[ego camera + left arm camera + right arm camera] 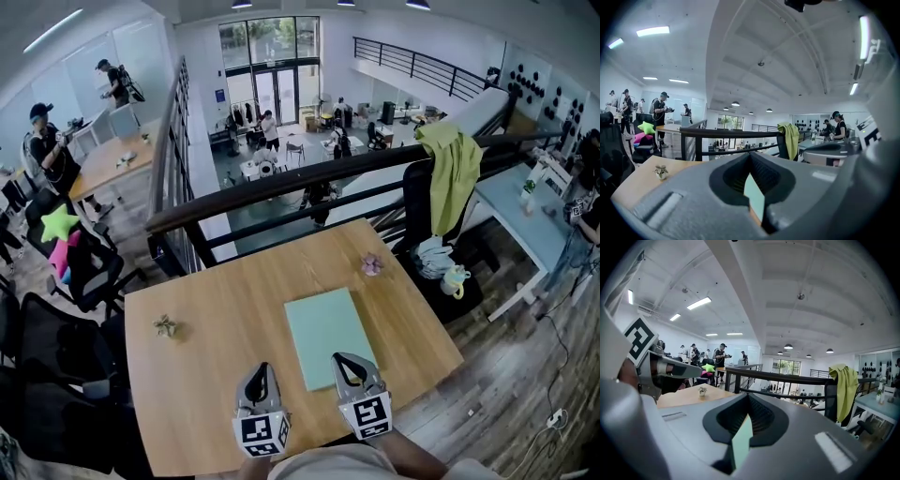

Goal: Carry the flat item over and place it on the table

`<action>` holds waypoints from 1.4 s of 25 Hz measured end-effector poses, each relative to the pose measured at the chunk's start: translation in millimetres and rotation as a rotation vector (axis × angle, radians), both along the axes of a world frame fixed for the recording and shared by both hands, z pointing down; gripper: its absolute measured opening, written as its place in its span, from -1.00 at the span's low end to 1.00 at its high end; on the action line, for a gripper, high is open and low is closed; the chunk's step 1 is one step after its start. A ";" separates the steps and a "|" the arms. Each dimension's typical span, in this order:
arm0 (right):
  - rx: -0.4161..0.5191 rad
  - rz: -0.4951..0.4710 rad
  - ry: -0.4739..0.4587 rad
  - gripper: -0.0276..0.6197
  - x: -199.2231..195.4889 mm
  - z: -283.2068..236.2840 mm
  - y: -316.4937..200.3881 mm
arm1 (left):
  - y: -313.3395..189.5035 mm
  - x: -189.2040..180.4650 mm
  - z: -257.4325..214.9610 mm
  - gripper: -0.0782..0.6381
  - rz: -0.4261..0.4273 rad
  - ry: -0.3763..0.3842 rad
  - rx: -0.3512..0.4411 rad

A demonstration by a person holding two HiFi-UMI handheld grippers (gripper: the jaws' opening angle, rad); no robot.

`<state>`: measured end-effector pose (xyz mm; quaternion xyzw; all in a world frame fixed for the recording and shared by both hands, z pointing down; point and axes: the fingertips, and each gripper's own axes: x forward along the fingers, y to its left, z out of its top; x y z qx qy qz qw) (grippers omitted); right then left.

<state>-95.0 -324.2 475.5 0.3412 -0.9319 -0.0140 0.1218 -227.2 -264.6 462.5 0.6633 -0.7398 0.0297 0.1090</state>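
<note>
The flat item, a mint-green board (326,335), lies flat on the wooden table (216,309) right of the middle. My left gripper (262,368) hovers at the table's near edge, just left of the board, and is shut with nothing in it. My right gripper (345,359) is shut too; its tip overlaps the board's near right part, and contact cannot be told. In the left gripper view the closed jaws (750,153) show a sliver of the board (756,197) through the gap below them. The right gripper view shows the same with its jaws (748,395) and the board (741,444).
A small plant ornament (166,325) sits at the table's left and a small pinkish one (372,264) at its far right. A dark railing (281,183) runs behind the table. A yellow-green cloth (453,164) hangs over a chair at right. Office chairs (84,272) stand at left.
</note>
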 end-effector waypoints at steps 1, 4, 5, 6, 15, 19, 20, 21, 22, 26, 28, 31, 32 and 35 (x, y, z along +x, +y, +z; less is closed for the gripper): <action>0.011 0.003 -0.011 -0.88 0.6 -6.6 -1.4 | -1.4 -0.7 -5.7 -0.77 -0.002 -0.004 0.012; 0.053 0.007 -0.025 -0.88 4.1 -26.7 -6.4 | -5.2 -1.4 -22.8 -0.77 -0.008 -0.023 0.045; 0.061 0.011 -0.033 -0.88 5.8 -32.5 -8.4 | -6.2 -1.1 -28.7 -0.77 -0.008 -0.037 0.054; 0.066 0.017 -0.044 -0.88 8.0 -37.5 -10.4 | -6.7 -0.6 -34.6 -0.77 -0.009 -0.054 0.062; 0.096 0.041 -0.083 -0.88 21.5 -55.0 -15.3 | -3.3 0.2 -56.2 -0.77 -0.026 -0.091 0.104; 0.108 0.032 -0.072 -0.88 22.5 -57.3 -14.1 | -4.9 3.6 -62.9 -0.77 -0.021 -0.114 0.117; 0.112 0.030 -0.067 -0.88 23.1 -58.2 -13.8 | -5.3 5.0 -62.8 -0.77 -0.018 -0.115 0.116; 0.114 0.030 -0.064 -0.88 23.9 -58.4 -13.5 | -5.6 6.2 -62.3 -0.77 -0.014 -0.115 0.114; 0.115 0.032 -0.062 -0.88 24.6 -58.5 -13.4 | -5.9 7.2 -62.0 -0.77 -0.011 -0.114 0.112; 0.123 0.036 -0.048 -0.88 26.3 -61.3 -14.8 | -7.7 10.2 -64.3 -0.77 0.002 -0.115 0.119; 0.119 0.044 -0.059 -0.88 27.4 -60.5 -15.7 | -8.1 12.0 -64.1 -0.77 0.007 -0.115 0.121; 0.117 0.051 -0.072 -0.88 28.8 -60.0 -15.0 | -8.3 14.1 -61.3 -0.77 0.011 -0.107 0.117; 0.123 0.047 -0.063 -0.88 29.2 -61.0 -14.6 | -8.7 14.8 -61.0 -0.77 0.012 -0.105 0.117; 0.124 0.052 -0.057 -0.89 32.4 -60.9 -15.8 | -11.0 17.0 -62.1 -0.77 0.018 -0.100 0.124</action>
